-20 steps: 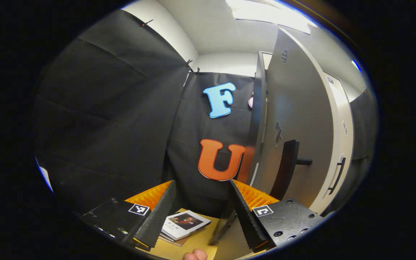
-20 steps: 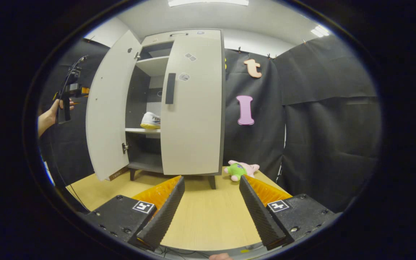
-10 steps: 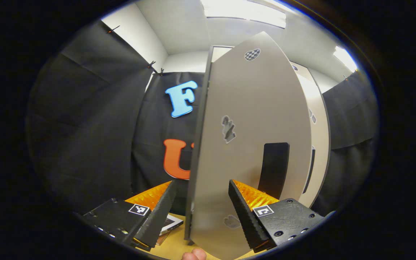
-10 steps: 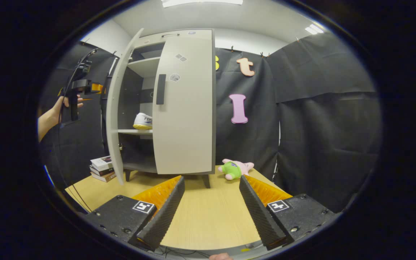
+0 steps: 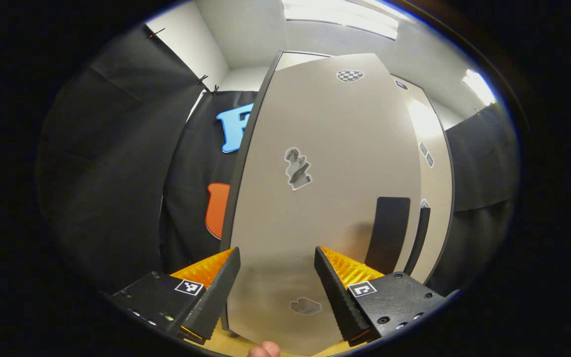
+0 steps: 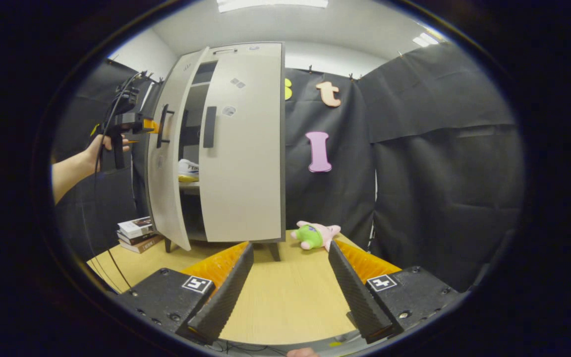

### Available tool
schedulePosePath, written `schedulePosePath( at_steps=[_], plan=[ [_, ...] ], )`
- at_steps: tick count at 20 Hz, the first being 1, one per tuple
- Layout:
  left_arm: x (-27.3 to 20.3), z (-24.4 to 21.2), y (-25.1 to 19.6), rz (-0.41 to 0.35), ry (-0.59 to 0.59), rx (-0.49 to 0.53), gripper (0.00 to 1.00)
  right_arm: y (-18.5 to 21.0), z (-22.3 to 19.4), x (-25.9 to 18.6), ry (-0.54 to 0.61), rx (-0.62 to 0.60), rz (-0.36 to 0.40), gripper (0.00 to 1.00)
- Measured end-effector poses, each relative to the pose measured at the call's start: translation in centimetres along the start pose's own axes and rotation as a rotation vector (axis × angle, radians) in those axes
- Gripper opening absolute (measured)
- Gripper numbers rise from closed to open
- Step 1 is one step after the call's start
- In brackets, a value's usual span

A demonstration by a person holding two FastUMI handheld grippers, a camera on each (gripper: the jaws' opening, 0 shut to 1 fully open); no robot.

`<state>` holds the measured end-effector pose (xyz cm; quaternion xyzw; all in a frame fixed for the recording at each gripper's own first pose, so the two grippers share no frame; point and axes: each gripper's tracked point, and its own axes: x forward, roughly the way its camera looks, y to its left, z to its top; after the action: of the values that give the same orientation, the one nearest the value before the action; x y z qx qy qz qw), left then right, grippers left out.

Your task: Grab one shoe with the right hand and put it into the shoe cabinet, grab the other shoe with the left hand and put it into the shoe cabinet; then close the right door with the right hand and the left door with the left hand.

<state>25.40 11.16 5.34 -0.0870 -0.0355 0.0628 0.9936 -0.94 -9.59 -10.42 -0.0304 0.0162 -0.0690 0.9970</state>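
Two sets of tongs, both gaping wide with nothing between the fingers.

Right gripper view, left to right. Far left: a person's hand [image 6: 98,148] grips the left tongs [image 6: 134,125], raised to the level of the left door's handle; the tip sits at or just beside the outer face of that door, contact cannot be told. Below the arm, a small stack of books [image 6: 138,233] lies on the pale wooden surface [image 6: 285,297], near the cabinet's foot. Next: tall light-grey shoe cabinet [image 6: 226,148] on short dark legs. Left door [image 6: 169,168] is ajar, swung most of the way in, a narrow dark gap left between it and the right door [image 6: 243,158], which lies flush shut. Each door carries a dark vertical bar handle. Through the gap: a white shoe with a yellow sole [image 6: 187,169] rests on the middle shelf; just a slice of it visible, second shoe cannot be made out. Right of the cabinet, a green and pink plush toy [image 6: 314,234] lies on the surface against the black cloth. Right tongs [image 6: 290,282] hang low over the surface, well apart from the cabinet.

Left gripper view. Left tongs [image 5: 276,290] face the left door's grey outer panel [image 5: 325,198] close up, with its dark handle [image 5: 387,233] to the right of the fingers. A fingertip shows at the bottom edge.
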Motion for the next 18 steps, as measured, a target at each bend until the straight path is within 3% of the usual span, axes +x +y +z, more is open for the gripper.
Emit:
schedulePosePath(
  at_steps=[8, 18],
  plan=[
    [-4.9, 1.5, 2.5, 0.012, -0.035, 0.081, 0.90, 0.8, -0.4, 0.0, 0.015, -0.012, 0.028, 0.99],
    [-14.7, -0.1, -3.2, -0.147, -0.010, 0.069, 0.91, 2.0, -0.7, -0.3, 0.014, -0.020, 0.051, 0.99]
  ],
)
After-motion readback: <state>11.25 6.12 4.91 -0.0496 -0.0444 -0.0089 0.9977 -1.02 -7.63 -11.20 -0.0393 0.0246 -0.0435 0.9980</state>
